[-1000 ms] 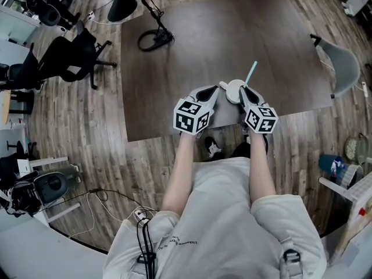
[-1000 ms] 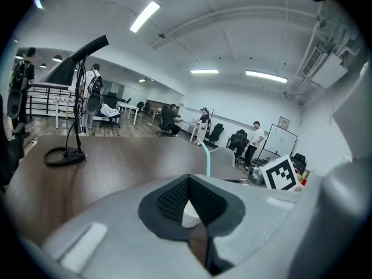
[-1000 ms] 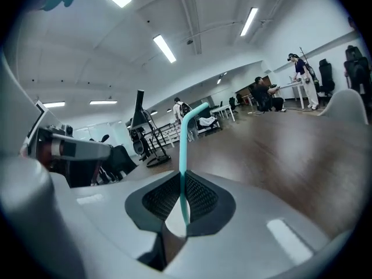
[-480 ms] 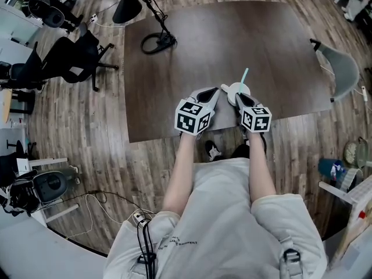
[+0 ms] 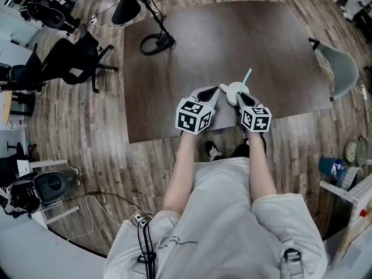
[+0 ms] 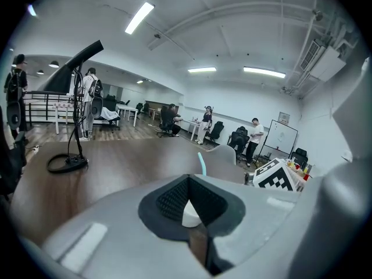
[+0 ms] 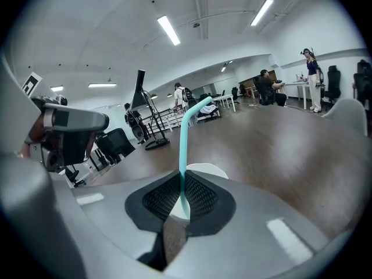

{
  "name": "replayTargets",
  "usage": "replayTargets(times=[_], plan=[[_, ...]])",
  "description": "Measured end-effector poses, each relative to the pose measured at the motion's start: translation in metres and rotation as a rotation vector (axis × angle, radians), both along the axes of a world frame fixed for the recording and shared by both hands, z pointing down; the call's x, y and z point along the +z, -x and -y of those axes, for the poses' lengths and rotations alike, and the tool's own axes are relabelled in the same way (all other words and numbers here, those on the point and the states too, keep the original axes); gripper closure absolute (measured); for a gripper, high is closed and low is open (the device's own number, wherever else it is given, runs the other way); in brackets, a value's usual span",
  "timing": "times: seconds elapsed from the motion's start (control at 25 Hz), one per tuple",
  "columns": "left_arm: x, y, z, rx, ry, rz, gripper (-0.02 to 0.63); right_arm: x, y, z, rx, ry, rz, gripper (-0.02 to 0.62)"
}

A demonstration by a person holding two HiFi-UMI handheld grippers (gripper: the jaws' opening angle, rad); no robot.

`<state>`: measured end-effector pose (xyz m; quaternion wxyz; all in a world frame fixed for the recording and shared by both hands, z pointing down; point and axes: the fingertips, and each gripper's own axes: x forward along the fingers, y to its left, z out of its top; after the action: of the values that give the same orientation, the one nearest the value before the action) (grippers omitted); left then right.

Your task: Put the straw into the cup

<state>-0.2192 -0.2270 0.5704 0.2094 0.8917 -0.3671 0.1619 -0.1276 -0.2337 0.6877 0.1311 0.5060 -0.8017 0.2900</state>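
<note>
A white cup (image 5: 233, 89) stands near the front edge of the dark brown table (image 5: 221, 34). My left gripper (image 5: 220, 90) reaches it from the left and is shut on the cup (image 6: 190, 214), whose white rim shows in the notch between the pads. From the right, my right gripper (image 5: 240, 93) is shut on the teal bendy straw (image 5: 247, 75). The straw (image 7: 184, 156) rises upright through the jaws with its bent top leaning right, and the cup (image 7: 204, 171) is just behind it. The straw's lower end is hidden by the jaws. The straw tip (image 6: 201, 161) shows over the left jaws.
A black floor-lamp stand with a coiled cable (image 5: 154, 38) rests on the table's far left. A grey chair (image 5: 343, 68) stands off the right edge, and black office chairs (image 5: 72, 57) on the left floor. Several people stand far back in the room (image 6: 206, 122).
The right gripper has edged left toward the cup with the straw, which now stands steeper over the lid. The left gripper has stayed on the cup.
</note>
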Motion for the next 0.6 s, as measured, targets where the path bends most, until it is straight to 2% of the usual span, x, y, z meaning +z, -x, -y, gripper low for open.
replayTargets(times=[0.6], plan=[[0.0021,-0.0008,-0.0072,-0.009,0.005,0.003,0.606,0.0017,0.0006,-0.0057,-0.033,0.019,-0.016,0.517]])
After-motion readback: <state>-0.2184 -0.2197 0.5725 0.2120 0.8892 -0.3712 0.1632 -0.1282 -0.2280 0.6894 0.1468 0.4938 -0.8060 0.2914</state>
